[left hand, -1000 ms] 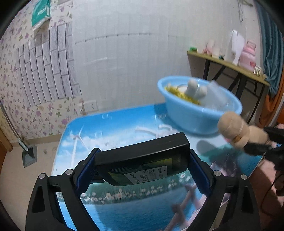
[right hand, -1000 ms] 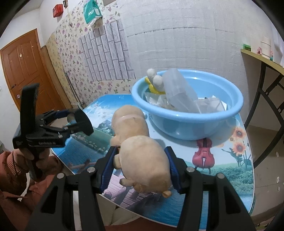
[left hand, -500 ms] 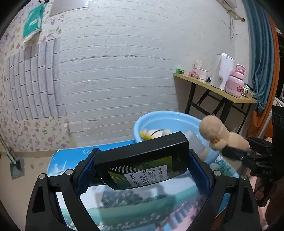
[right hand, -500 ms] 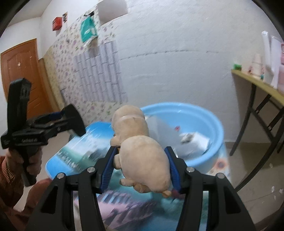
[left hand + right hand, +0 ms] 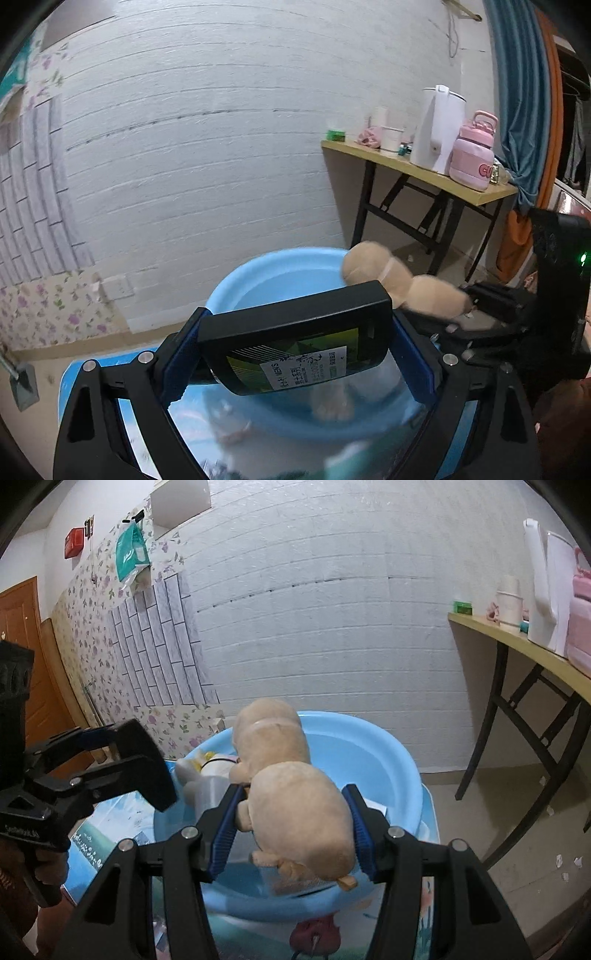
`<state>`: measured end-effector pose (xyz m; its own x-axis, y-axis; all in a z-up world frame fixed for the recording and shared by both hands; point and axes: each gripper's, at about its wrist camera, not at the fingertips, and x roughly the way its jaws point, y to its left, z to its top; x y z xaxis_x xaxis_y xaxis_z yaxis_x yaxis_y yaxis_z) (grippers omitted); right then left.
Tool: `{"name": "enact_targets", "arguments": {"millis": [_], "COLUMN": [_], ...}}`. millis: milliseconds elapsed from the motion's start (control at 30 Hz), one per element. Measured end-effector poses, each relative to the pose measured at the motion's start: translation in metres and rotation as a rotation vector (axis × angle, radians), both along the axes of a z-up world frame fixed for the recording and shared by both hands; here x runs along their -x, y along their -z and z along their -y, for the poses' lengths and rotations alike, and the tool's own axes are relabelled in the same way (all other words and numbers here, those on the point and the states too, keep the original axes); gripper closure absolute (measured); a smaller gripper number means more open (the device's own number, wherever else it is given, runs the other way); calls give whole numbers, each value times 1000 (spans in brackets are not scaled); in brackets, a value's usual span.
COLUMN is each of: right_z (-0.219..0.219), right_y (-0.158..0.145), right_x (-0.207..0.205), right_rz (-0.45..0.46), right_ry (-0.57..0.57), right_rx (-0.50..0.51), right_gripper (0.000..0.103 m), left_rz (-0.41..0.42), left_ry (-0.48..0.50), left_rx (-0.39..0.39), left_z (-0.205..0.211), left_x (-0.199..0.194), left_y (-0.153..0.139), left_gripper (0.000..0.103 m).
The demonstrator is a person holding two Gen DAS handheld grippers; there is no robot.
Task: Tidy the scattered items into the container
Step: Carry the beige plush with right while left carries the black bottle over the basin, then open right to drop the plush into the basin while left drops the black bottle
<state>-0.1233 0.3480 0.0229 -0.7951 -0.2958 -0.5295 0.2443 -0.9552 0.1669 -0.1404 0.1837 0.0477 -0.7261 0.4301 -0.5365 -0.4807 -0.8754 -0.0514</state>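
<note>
You hold both claws over the blue basin [image 5: 402,753] (lower centre) for dropping: left gripper [image 5: 295,354] clamped on the black box [image 5: 295,332], right gripper [image 5: 291,830] clamped on the plush toy [image 5: 295,805].

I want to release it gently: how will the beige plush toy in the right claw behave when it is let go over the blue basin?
The plush toy looks soft: it bulges between the right claw pads, so it should spring back. It probably is light and will land quietly in the basin. Rolling away seems unlikely.
</note>
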Motion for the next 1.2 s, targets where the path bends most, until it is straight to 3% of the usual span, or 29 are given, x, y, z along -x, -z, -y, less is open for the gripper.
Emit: {"name": "enact_targets", "arguments": {"millis": [200, 333, 633, 833, 967, 1200], "right_z": [-10, -11, -16, -20, -18, -20], "right_y": [11, 20, 36, 31, 29, 28], "right_x": [24, 39, 48, 39, 34, 21], "right_rz": [29, 56, 104, 79, 80, 73], "right_ry": [17, 23, 53, 91, 81, 85], "right_rx": [17, 11, 27, 40, 21, 34], "right_gripper": [48, 48, 45, 33, 33, 33], "left_rz": [-31, -10, -46, -70, -6, -37], "left_ry": [18, 40, 65, 91, 54, -68], "left_rx": [32, 54, 98, 105, 109, 127], "left_z": [-26, -36, -43, -41, -32, 12], "left_x": [29, 42, 35, 22, 25, 9], "left_y": [0, 8, 11, 6, 16, 18], "left_gripper": [11, 12, 12, 8, 8, 8]}}
